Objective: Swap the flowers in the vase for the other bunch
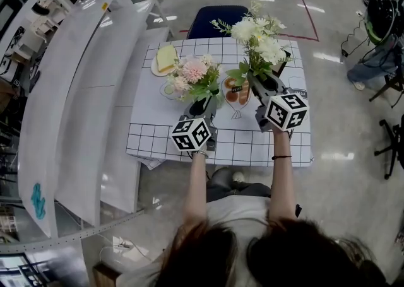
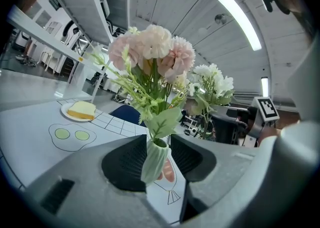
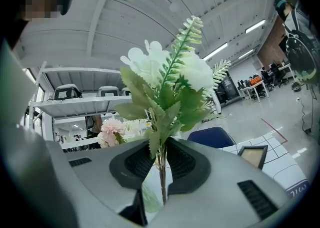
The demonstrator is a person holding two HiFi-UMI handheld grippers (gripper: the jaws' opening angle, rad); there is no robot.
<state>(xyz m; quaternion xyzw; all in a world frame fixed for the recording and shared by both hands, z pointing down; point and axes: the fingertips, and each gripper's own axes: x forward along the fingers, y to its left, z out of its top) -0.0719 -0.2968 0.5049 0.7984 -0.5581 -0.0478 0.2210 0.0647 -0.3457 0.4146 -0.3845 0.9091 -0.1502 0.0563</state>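
— Why does your left claw [image 2: 159, 147] stand open around the vase [image 2: 154, 164]?
— The vase, with the pink flowers [image 2: 152, 51] in it, seems to rest on the bench [image 1: 252, 144], so no grip is needed.
— And your right claw [image 3: 159, 152]?
— It is closed on the stems of the white bunch [image 3: 170, 79] and holds it aloft, ready for the swap.

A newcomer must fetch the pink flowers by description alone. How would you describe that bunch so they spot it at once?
On the grid-patterned table, find the left gripper. Between its open jaws stands the pink bunch, stems in a pale green ribbed holder. The white bunch in the right gripper beside it has only white blooms.
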